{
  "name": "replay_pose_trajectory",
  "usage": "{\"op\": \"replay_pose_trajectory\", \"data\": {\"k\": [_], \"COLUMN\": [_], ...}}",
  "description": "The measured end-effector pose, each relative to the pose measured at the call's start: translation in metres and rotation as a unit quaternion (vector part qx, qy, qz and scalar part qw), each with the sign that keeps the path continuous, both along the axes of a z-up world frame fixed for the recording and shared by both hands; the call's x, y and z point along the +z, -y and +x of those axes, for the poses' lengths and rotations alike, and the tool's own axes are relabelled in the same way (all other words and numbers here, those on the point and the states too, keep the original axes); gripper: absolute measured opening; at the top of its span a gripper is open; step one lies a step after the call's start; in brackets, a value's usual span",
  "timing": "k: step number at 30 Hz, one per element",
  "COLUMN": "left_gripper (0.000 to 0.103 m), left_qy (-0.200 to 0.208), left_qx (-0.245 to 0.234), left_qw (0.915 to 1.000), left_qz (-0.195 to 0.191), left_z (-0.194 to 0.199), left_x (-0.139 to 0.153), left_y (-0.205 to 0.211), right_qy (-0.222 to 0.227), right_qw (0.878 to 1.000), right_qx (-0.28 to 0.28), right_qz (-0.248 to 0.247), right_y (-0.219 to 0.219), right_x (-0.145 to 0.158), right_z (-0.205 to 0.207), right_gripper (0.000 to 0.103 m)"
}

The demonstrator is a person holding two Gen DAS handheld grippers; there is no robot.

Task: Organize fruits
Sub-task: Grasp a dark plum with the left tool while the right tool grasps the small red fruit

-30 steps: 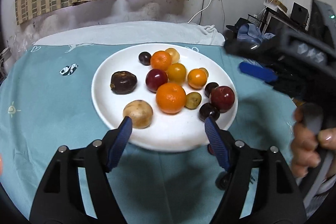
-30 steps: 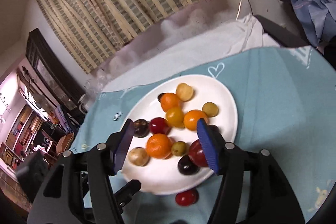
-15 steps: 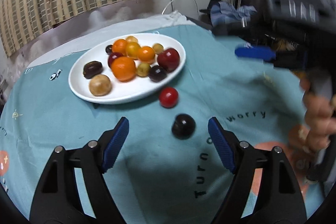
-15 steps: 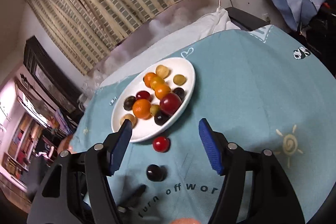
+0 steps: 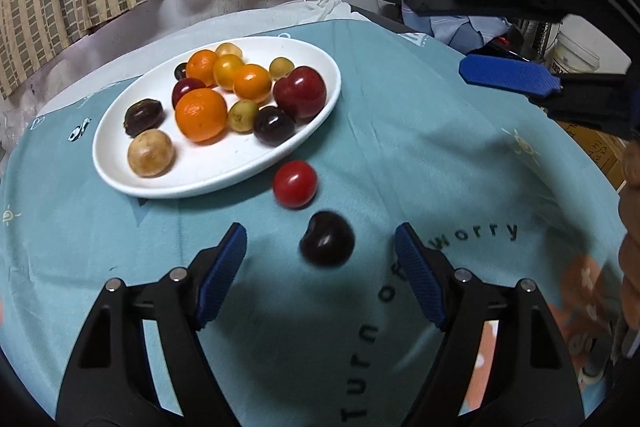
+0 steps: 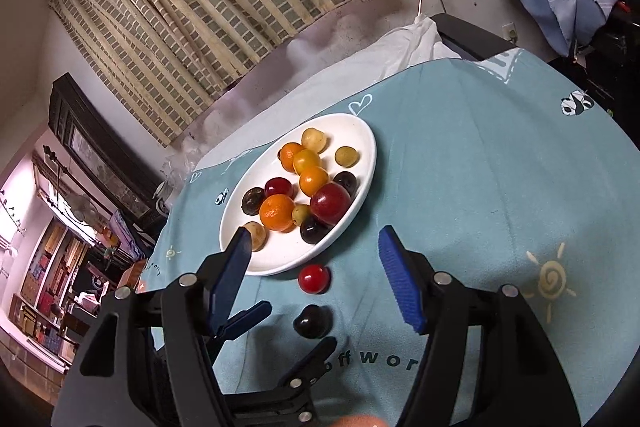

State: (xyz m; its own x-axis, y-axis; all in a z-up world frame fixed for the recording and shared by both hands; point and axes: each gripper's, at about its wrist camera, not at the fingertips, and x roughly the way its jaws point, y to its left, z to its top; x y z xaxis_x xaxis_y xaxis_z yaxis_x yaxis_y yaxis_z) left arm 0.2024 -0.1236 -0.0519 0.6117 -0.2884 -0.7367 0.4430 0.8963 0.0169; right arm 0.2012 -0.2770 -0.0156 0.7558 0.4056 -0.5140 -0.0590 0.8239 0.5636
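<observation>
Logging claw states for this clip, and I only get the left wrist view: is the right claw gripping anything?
Observer: No. The right claw is open, with nothing held in it.
Reviewer: Any fruit hidden from me?
Observer: Yes, a small dark fruit sits behind the big red plum, near the rim of the plate.
Reviewer: And behind that claw?
Observer: A panda print near the far edge of the cloth.
</observation>
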Motion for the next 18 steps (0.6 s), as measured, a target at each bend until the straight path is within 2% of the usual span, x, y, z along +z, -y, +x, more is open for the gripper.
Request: {"op": "replay_pose_trajectory", "data": {"k": [2, 3, 6, 7, 13, 18], "left_gripper": [0.077, 0.072, 0.045, 0.040, 0.031, 0.031], "left_qy": [-0.004, -0.008, -0.025, -0.034, -0.041, -0.002], "left_qx": [-0.002, -0.003, -0.007, -0.007, -0.002, 0.022], "left_qw": [1.0000, 1.0000, 0.9997, 0.9994, 0.9988, 0.9997], "left_qz": [-0.003, -0.003, 0.000, -0.002, -0.026, -0.013], "left_z": [0.003, 0.005, 0.008, 0.011, 0.015, -0.008], "left_x": [-0.001, -0.003, -0.010, -0.014, -0.013, 0.003], "left_y": [0.003, 0.003, 0.005, 0.004, -0.005, -0.043], "right_qy": [0.000, 0.000, -0.001, 0.000, -0.009, -0.017], "right_qw": [1.000, 1.000, 1.000, 1.000, 1.000, 0.999], "right_qx": [-0.002, -0.003, -0.002, -0.002, 0.005, 0.022], "right_qz": [0.003, 0.004, 0.003, 0.002, -0.008, -0.032], "right_y": [0.002, 0.002, 0.002, 0.002, -0.003, -0.016], "right_x": [0.000, 0.000, 0.000, 0.000, -0.005, -0.011], "right_z": [0.000, 0.000, 0.000, 0.000, 0.003, 0.006], "right_gripper": [0.066, 0.066, 0.066, 0.066, 0.066, 0.066]}}
